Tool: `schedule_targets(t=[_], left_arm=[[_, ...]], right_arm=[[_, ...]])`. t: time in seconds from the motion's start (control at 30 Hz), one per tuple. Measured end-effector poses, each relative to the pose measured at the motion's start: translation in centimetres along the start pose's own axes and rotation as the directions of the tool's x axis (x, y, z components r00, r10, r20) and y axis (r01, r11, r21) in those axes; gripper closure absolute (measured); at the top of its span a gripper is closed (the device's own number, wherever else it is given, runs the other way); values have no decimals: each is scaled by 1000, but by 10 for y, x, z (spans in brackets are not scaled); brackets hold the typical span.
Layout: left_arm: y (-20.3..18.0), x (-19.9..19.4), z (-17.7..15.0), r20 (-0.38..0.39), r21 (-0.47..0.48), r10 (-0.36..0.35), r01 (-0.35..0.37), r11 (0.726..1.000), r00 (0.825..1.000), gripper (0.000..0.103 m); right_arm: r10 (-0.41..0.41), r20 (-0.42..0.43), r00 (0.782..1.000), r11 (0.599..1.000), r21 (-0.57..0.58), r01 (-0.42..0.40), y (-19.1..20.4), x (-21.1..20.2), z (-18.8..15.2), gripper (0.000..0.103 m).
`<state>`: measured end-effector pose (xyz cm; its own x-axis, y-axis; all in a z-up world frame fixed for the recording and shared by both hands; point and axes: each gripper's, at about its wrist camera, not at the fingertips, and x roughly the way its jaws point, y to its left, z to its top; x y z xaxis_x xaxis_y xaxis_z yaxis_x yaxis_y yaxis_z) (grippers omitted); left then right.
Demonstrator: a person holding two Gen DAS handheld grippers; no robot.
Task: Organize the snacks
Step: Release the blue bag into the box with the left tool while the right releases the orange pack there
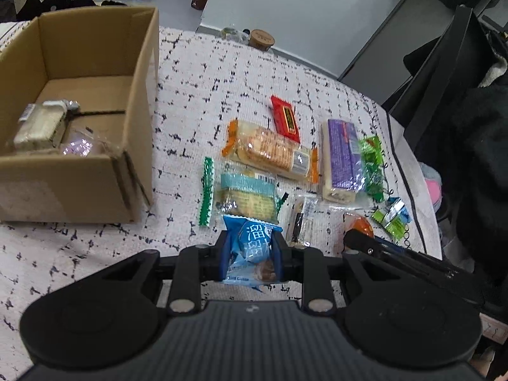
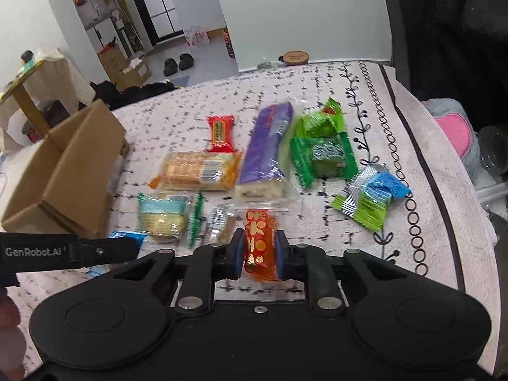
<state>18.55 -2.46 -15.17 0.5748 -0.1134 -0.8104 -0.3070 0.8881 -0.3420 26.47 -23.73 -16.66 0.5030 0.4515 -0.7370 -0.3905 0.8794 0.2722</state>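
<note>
My left gripper (image 1: 250,254) is clamped on a blue snack packet (image 1: 252,250), white lettering, long axis running away from me, far end pointing at the pile. My right gripper (image 2: 259,254) is clamped on an orange packet (image 2: 258,244) with yellow shapes, also lengthwise along the fingers. Both packets sit low over the patterned worktop cloth (image 1: 95,254).

Only the left view looks into the cardboard box (image 1: 139,101): a pale wrapped block (image 1: 39,127) and a clear wrapper lie inside near its front wall. The right view sees just the box's outer side (image 2: 79,165). The right view also shows my left gripper arm coming in from the left, blue packet corner peeking past it.

Next out: a teal-banded cake pack (image 1: 246,195), then a cracker pack (image 1: 271,152) with orange ends, lying diagonally. Beside it a purple bar (image 1: 341,158), long axis away from me. A red candy (image 1: 285,119) sits just beyond the crackers. Green packets (image 2: 324,149) right of the purple bar read clearly in the right view only, with a blue-green pouch (image 2: 371,197) nearer me.

Far edge: a round wooden lid (image 2: 296,57).
</note>
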Motion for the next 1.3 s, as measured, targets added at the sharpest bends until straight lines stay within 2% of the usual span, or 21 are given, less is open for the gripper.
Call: schedule_targets(t=[0.63, 1.0, 1.3], left_arm=[[12, -58, 19, 114, 13, -31, 29, 999, 993, 77], [26, -88, 33, 181, -3, -29, 30, 1000, 983, 77], [42, -107, 48, 237, -22, -7, 12, 1000, 972, 77]], right_arm=[[118, 86, 989, 993, -11, -117, 46, -21, 24, 85], [175, 134, 975, 984, -39, -171, 74, -24, 45, 85], [229, 140, 963, 971, -97, -217, 104, -20, 54, 85]])
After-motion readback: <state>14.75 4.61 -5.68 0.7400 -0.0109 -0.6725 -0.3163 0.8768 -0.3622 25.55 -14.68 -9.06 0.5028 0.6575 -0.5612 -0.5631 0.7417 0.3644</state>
